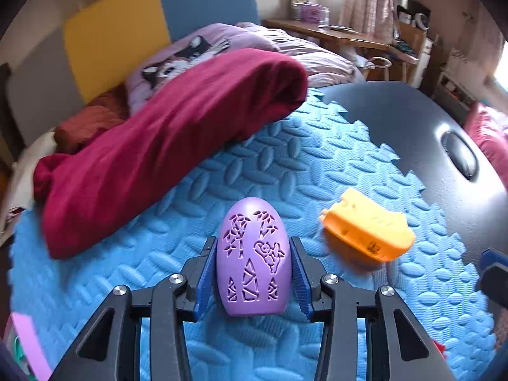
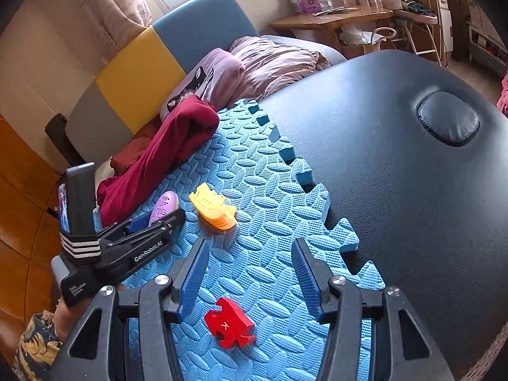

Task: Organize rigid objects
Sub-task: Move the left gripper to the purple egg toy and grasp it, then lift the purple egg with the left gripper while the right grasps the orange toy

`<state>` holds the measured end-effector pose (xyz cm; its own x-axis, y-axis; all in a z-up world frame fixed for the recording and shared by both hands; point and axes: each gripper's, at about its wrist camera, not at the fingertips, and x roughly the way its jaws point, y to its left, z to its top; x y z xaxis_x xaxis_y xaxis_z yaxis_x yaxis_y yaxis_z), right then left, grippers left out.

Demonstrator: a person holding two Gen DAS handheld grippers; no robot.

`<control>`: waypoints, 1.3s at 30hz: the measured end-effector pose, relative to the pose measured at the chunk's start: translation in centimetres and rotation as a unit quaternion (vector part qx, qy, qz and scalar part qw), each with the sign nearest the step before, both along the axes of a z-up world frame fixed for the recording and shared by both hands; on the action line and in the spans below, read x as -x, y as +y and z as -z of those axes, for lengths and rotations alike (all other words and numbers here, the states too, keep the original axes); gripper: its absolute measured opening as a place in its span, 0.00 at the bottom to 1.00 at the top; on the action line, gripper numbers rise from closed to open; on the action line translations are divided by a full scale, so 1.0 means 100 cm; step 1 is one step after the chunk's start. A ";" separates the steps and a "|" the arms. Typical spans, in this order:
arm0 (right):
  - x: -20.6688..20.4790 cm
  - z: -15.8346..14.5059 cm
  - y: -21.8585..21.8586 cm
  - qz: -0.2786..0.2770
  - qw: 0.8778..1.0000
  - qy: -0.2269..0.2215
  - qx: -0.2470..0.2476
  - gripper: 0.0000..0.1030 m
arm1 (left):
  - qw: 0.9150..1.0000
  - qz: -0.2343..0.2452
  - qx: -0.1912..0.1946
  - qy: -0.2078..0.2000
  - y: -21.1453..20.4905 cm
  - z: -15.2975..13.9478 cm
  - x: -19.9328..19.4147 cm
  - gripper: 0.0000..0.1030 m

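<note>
A purple egg-shaped piece [image 1: 253,255] with cut-out patterns stands between the fingers of my left gripper [image 1: 253,246], which is shut on it just above the blue foam mat [image 1: 127,285]. It also shows in the right wrist view [image 2: 163,207]. An orange and yellow shoe-shaped piece [image 1: 368,225] lies on the mat to the right of it, also seen in the right wrist view [image 2: 212,209]. My right gripper [image 2: 249,247] is open and empty above the mat. A red puzzle piece [image 2: 229,326] marked K lies between its fingers near their base.
A dark red cloth [image 1: 165,146] lies along the mat's far left edge. The mat sits on a black padded table [image 2: 397,158] with a face-hole cushion [image 2: 449,119]. A bed with pillows [image 1: 197,50] and a wooden desk [image 2: 324,20] stand behind.
</note>
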<state>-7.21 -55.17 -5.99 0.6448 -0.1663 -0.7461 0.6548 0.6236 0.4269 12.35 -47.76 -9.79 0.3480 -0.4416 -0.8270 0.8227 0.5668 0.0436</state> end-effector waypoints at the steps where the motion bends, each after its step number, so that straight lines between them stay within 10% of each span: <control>1: 0.000 0.000 0.000 0.000 1.000 0.000 0.000 0.53 | 1.000 -0.006 0.003 0.004 0.004 0.000 0.001 0.43; 18: -0.008 0.008 0.006 -0.014 0.999 0.040 0.023 0.53 | 0.992 -0.121 0.017 0.035 0.111 -0.001 0.039 0.43; 39: -0.038 0.003 0.020 -0.079 0.994 0.049 0.063 0.53 | 0.990 -0.117 0.064 0.039 0.188 -0.014 0.091 0.43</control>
<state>-3.44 -53.19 -6.33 0.5962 -0.1640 -0.7859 0.5784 0.7666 0.2788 3.25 -28.99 -8.34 0.3900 -0.4589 -0.7983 0.6666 0.7388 -0.0990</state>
